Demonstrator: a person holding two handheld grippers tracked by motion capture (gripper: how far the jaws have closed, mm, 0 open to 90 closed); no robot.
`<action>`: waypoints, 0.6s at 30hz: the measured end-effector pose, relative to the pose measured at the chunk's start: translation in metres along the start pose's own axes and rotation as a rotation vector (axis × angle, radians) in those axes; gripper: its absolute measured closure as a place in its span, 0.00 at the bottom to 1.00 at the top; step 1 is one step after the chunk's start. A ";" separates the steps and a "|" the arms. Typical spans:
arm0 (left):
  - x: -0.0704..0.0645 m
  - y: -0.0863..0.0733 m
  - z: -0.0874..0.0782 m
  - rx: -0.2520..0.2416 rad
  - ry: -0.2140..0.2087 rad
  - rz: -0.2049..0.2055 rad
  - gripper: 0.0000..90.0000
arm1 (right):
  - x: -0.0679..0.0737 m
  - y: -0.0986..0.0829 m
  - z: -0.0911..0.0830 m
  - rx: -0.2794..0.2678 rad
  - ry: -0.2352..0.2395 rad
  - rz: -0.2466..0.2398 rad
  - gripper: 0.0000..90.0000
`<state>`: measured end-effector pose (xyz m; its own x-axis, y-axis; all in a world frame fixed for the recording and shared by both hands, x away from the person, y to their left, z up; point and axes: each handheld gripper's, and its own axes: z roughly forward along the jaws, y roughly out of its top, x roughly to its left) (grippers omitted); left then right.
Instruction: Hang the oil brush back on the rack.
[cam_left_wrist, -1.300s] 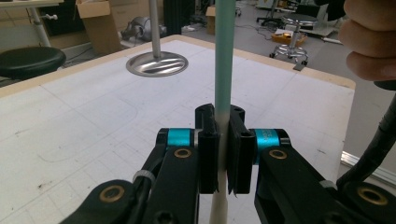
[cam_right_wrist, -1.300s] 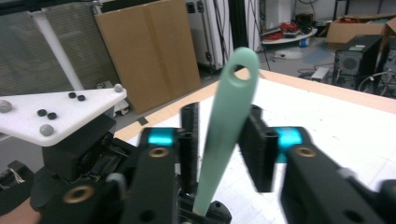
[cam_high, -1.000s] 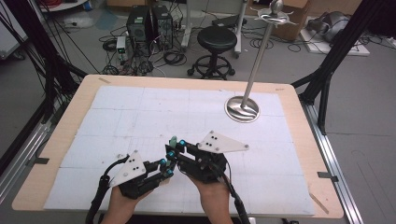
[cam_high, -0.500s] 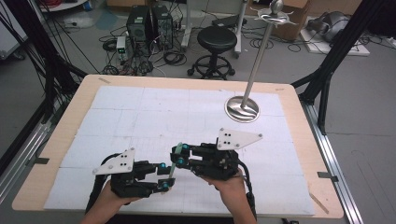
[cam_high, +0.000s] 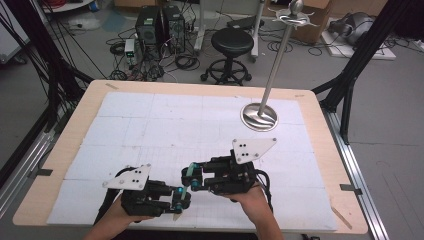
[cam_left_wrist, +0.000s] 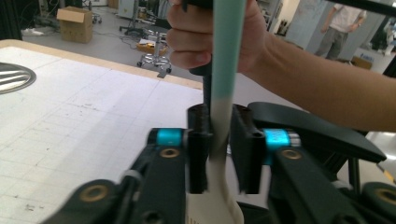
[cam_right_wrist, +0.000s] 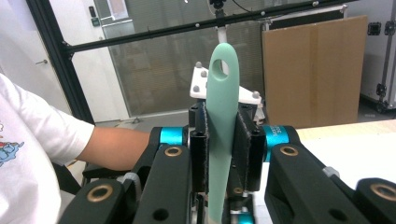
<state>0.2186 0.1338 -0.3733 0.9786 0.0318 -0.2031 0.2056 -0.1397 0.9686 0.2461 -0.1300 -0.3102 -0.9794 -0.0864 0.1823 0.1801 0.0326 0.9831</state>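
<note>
A spatula-like utensil with a mint-green handle (cam_right_wrist: 223, 107) and a whitish lower part (cam_left_wrist: 215, 182) is held between both grippers near the table's front edge. My right gripper (cam_right_wrist: 223, 135) is shut on the handle, whose end with a hole sticks up past its pads. My left gripper (cam_left_wrist: 218, 140) is shut lower down, where green fades to white. In the high view the left gripper (cam_high: 180, 196) points right and the right gripper (cam_high: 190, 177) points left, their tips almost meeting. The hand on the right gripper (cam_left_wrist: 210, 32) shows above the left jaws.
A metal stand with a round base (cam_high: 259, 116) and a tall pole rises at the table's back right. A white gridded mat (cam_high: 175, 125) covers the wooden table (cam_high: 320, 135). A black stool (cam_high: 232, 42) and cables sit on the floor beyond.
The hands drew slightly apart. The left gripper turned from pointing up-right to pointing right and sank toward the front edge. The right gripper shifted a little right.
</note>
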 end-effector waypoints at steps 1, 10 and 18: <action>-0.001 -0.001 0.001 0.008 0.010 0.012 0.91 | 0.000 0.000 0.000 0.001 0.000 0.004 0.87; 0.002 -0.004 0.001 0.029 0.234 0.006 0.92 | 0.008 -0.001 0.008 0.040 -0.335 0.052 0.44; -0.001 -0.002 0.008 0.029 0.454 0.022 0.92 | 0.019 0.004 0.021 0.082 -0.581 0.026 0.60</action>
<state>0.2172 0.1258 -0.3760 0.8839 0.4584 -0.0929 0.1910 -0.1726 0.9663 0.2266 -0.1105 -0.3036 -0.8680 0.4750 0.1449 0.2200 0.1063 0.9697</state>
